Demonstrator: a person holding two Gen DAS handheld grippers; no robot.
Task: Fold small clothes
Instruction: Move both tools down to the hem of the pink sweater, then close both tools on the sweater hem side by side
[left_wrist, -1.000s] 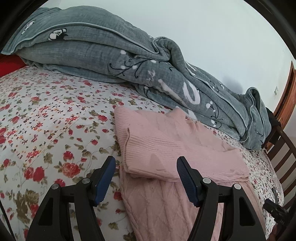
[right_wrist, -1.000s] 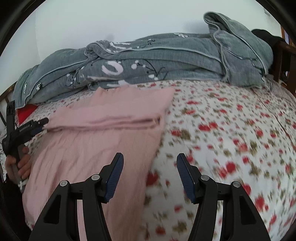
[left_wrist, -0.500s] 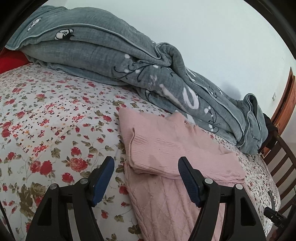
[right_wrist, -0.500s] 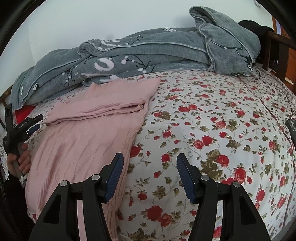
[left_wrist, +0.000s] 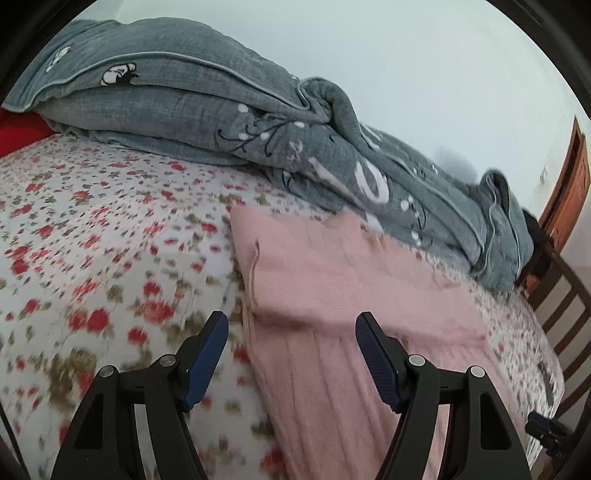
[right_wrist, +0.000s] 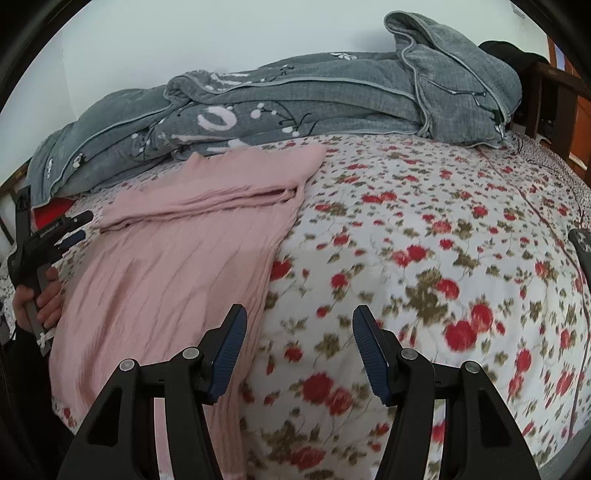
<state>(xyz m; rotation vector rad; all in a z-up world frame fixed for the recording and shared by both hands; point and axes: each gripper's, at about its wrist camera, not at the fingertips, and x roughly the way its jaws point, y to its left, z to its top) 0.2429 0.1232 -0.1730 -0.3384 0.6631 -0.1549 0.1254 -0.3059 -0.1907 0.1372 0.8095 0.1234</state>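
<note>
A pink knitted garment (left_wrist: 354, 295) lies flat on the flowered bedsheet (left_wrist: 92, 240), its far part folded over onto the near part. In the left wrist view my left gripper (left_wrist: 291, 325) hovers open over the garment's left edge, nothing between its blue pads. The right wrist view shows the same pink garment (right_wrist: 184, 251) at the left, and my right gripper (right_wrist: 299, 317) stands open above its right edge and the bedsheet (right_wrist: 424, 240), holding nothing. The left gripper (right_wrist: 74, 230) appears there at the far left, held by a hand (right_wrist: 40, 299).
A rumpled grey quilt (left_wrist: 221, 122) lies along the far side of the bed by the wall, also the grey quilt (right_wrist: 314, 92) in the right view. A red cloth (left_wrist: 18, 129) peeks out at the left. Wooden chair slats (left_wrist: 565, 295) stand at the right.
The right gripper has slid sideways, so the pink garment sits further left and nearer in its view. The left view shifted slightly; its jaws stand a little wider than a second ago.
</note>
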